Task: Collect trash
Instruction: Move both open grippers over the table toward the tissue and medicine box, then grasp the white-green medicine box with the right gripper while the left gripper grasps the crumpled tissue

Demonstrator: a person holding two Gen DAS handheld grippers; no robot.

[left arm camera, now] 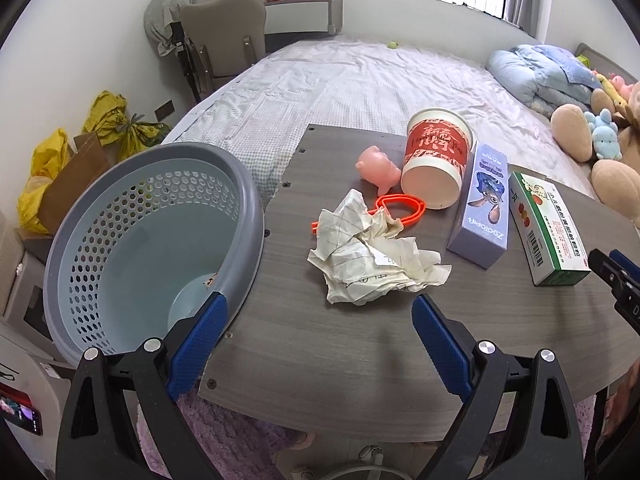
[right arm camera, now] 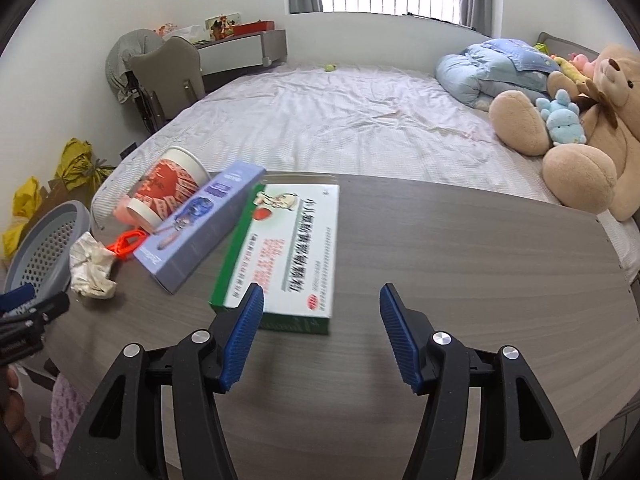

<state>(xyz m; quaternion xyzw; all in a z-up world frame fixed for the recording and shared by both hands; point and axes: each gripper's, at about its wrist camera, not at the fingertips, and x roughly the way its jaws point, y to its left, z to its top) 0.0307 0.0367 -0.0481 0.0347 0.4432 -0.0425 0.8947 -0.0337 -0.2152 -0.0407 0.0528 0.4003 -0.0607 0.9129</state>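
A crumpled sheet of lined paper lies on the grey wooden table, just ahead of my left gripper, which is open with nothing between its fingers. Behind the paper are an orange plastic ring, a pink pig toy and a red-and-white paper cup on its side. A purple box and a green-and-white box lie to the right. My right gripper is open, its left finger over the near corner of the green-and-white box. A grey-rimmed blue perforated basket stands at the table's left edge, beside my left finger.
A bed with a pale sheet runs behind the table, with a blue quilt and plush toys at its right. A chair, yellow bags and cardboard stand on the left. My right gripper's tip shows at the right edge.
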